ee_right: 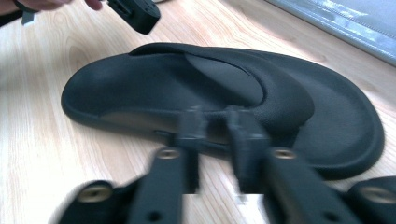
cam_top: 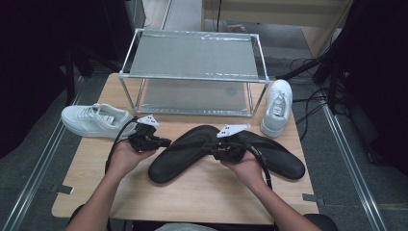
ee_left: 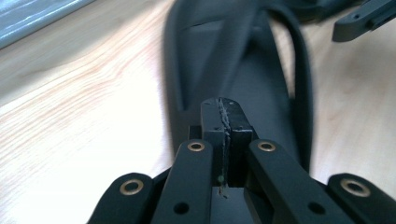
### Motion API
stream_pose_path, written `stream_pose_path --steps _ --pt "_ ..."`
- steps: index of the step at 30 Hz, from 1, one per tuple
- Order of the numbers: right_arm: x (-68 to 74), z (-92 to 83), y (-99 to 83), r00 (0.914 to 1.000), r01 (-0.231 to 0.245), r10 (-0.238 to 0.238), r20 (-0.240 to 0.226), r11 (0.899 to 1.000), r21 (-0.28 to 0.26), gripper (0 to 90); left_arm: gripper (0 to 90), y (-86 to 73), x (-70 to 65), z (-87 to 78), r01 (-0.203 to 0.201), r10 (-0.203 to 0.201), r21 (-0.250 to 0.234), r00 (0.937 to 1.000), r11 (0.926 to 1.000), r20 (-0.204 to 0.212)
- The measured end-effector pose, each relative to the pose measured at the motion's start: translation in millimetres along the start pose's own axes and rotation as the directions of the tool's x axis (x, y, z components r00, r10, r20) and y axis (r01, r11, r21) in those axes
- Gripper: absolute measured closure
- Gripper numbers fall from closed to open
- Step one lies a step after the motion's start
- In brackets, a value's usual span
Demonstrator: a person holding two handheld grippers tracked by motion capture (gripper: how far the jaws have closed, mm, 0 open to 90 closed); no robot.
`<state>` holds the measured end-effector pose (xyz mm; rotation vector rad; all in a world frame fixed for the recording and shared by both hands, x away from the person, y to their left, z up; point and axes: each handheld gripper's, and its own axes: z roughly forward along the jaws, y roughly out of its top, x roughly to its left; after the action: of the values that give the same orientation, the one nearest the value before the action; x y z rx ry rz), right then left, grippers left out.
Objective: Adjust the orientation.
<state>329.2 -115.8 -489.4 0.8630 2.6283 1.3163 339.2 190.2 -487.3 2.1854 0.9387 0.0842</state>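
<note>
Two black sandals point(cam_top: 226, 151) lie toe to toe mid-table, just in front of metal rack point(cam_top: 192, 72). I hold left gripper point(cam_top: 161, 142) over left sandal's heel end, jaws pressed together, nothing between. Right gripper point(cam_top: 217, 150) at sandals' meeting point, jaws narrow, small gap, blurred; grip unclear. Light wooden tabletop point(cam_top: 202, 192), grey floor around. White sneakers point(cam_top: 94, 120) flank rack. No readable labels.
</note>
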Motion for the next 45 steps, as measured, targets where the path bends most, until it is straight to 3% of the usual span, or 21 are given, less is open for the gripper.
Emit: stream_pose_path --steps 2,5,10,15,19,29,37,45 --pt "0.7 3.5 -2.2 0.9997 -0.018 0.018 -0.018 1.000 -0.001 89.6 90.0 -0.6 3.0 1.7 0.001 -0.001 0.002 1.0000 1.0000 -0.008" --pt "5.5 7.6 -3.2 0.9998 0.020 -0.020 0.005 0.999 0.026 90.0 90.0 -3.8 13.0 7.2 0.018 -0.018 0.003 0.9998 0.9998 -0.013" --pt "3.9 15.6 -6.5 1.0000 0.005 -0.005 0.001 1.000 0.031 90.0 90.0 -10.9 20.1 20.2 0.034 -0.034 0.039 0.9994 0.9987 0.002" --pt "1.5 16.3 -6.8 0.9998 -0.012 0.013 -0.015 1.000 0.027 90.0 90.0 -11.2 19.5 19.5 0.033 -0.033 0.043 0.9995 0.9986 0.002" --pt "1.5 16.7 -6.6 0.9998 -0.012 0.013 -0.015 1.000 0.026 90.0 90.0 -11.1 16.2 19.4 0.019 -0.018 0.046 0.9997 0.9988 -0.014" --pt "-3.0 18.9 -4.9 0.9990 -0.026 0.027 -0.035 0.999 0.029 90.0 90.0 -18.6 8.3 15.2 0.021 -0.021 0.058 0.9998 0.9981 0.006" --pt "-5.1 22.3 -1.2 0.9990 -0.028 0.030 -0.033 0.999 0.033 90.0 90.0 -24.2 0.9 11.6 0.027 -0.027 0.064 0.9996 0.9976 -0.004" --pt "-12.2 24.5 3.2 0.9989 -0.039 0.040 -0.024 0.999 0.032 90.0 90.0 -28.2 -14.7 12.1 0.009 -0.009 0.074 0.9999 0.9973 0.005"
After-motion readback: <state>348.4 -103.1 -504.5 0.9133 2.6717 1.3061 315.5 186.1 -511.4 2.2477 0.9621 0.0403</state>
